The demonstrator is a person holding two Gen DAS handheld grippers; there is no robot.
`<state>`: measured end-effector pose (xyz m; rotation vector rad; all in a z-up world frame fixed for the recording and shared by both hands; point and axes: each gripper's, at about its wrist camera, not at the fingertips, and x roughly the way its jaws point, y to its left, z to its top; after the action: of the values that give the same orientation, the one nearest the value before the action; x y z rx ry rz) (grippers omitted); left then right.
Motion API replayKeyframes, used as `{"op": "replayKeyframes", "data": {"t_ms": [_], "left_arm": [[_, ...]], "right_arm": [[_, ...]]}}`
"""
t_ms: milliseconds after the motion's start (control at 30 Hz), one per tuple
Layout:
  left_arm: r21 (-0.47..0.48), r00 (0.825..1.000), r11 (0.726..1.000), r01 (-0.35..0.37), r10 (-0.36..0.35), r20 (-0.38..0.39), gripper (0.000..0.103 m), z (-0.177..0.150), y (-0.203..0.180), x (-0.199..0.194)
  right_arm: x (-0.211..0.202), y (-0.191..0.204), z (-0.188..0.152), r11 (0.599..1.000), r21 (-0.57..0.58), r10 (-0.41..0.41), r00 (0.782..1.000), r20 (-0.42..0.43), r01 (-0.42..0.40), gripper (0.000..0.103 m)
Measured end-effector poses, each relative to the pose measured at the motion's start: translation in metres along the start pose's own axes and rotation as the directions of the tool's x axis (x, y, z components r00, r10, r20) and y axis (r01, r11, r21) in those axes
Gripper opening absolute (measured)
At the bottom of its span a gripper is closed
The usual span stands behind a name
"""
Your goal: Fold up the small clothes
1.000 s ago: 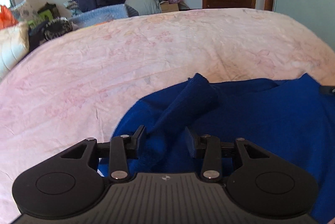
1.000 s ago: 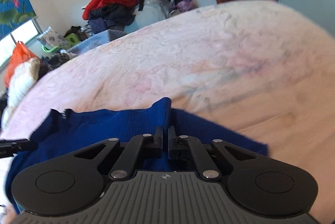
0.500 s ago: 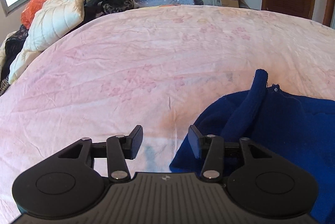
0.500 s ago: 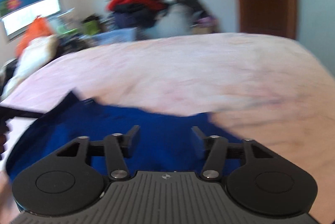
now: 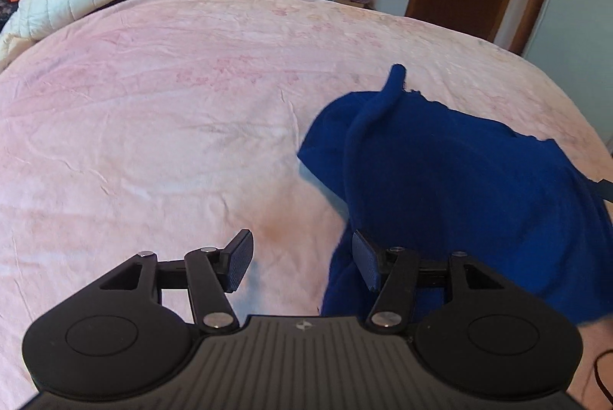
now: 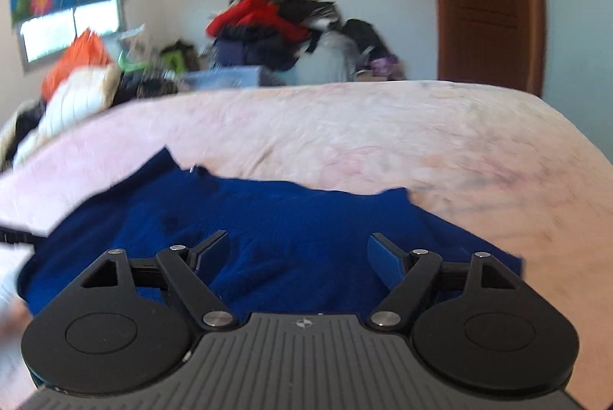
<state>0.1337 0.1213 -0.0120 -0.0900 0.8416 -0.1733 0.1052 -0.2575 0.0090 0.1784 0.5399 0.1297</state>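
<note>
We are between folds. The blue garment (image 5: 452, 180) lies on the pink bedspread (image 5: 172, 111), near the near edge of the bed, partly folded, with one narrow strip standing up along its left side.

The left gripper (image 5: 302, 262) is opening and holds nothing; only bedspread shows between its pads, and the garment's left edge lies just beside its right pad. The right gripper (image 6: 297, 262) is also opening, wide, above the middle of the garment (image 6: 306, 218) with no cloth pinched.

Compared with one second ago: the right gripper was then closed on a raised fold of the garment, and it has since let go. The left gripper had cloth between its pads and has since shifted left, off the garment.

In our judgement the release step is finishing. The next move calls for choosing a fresh edge, most likely the upright strip or the left side, pinching one layer only, and carrying it over flat without dragging the whole garment.
</note>
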Motion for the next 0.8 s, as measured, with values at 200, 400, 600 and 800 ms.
{"op": "replayKeyframes", "data": {"t_ms": [200,400,600,800], "left_arm": [[0.058,0.990,0.989,0.137,-0.137,0.010,0.068,-0.034,0.000,-0.020],[0.113,0.991,0.986,0.120,-0.126,0.044,0.068,-0.044,-0.004,-0.020],[0.151,0.993,0.986,0.075,-0.088,0.077,0.068,-0.049,-0.005,-0.018],[0.118,0.997,0.991,0.067,-0.070,0.023,0.023,-0.049,-0.001,-0.010]], "right_arm": [[-0.060,-0.048,-0.043,0.985,0.167,0.043,0.995,-0.092,-0.028,0.082],[-0.076,-0.042,-0.082,0.977,0.196,0.111,0.985,-0.135,-0.083,0.080],[-0.061,-0.041,-0.089,0.948,0.283,0.183,0.976,-0.121,-0.143,0.020],[-0.078,-0.027,-0.083,0.989,0.148,0.026,0.995,-0.091,-0.013,0.014]]}}
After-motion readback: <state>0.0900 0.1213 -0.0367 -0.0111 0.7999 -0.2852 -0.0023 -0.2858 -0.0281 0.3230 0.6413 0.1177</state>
